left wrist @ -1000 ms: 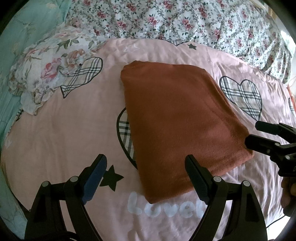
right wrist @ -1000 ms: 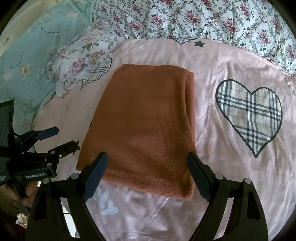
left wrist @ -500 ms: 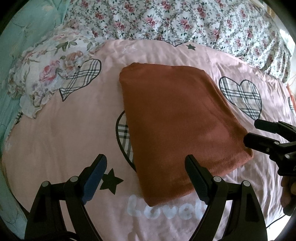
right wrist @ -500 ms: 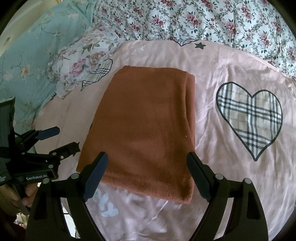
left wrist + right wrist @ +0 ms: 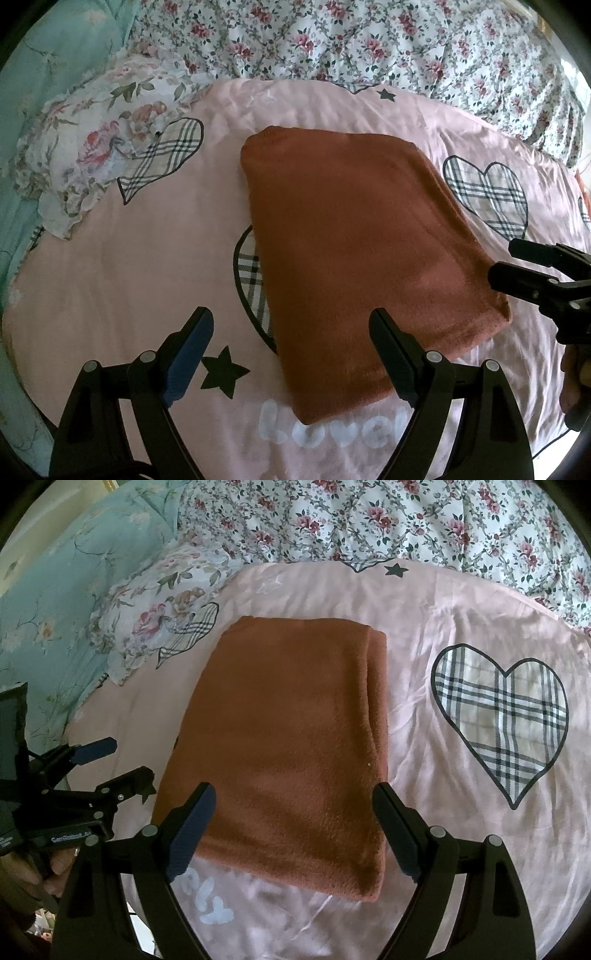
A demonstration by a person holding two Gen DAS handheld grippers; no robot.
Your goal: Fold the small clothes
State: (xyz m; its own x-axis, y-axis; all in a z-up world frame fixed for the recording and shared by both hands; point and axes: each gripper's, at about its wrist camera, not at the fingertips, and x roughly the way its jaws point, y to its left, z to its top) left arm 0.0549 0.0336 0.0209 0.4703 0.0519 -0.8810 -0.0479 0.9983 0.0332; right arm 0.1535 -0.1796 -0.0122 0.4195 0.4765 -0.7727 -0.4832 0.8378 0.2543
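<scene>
Before you, a fuzzy matt rust knit garment (image 5: 288, 738) lies on a smooth, faintly sheened pink cotton sheet (image 5: 443, 620); your grippers' black plastic fingers (image 5: 402, 834) look matt.

Both cameras ride on the hand-held grippers and look steeply down and forward between their own jaws at the bed (image 5: 110, 266). The left view stands near the cloth (image 5: 354, 258), off its left near corner; the right view (image 5: 291, 746) stands at its near edge, more squarely. Both share the cloth, the pink sheet (image 5: 443, 627) and the floral quilt (image 5: 369, 44) beyond the cloth.
</scene>
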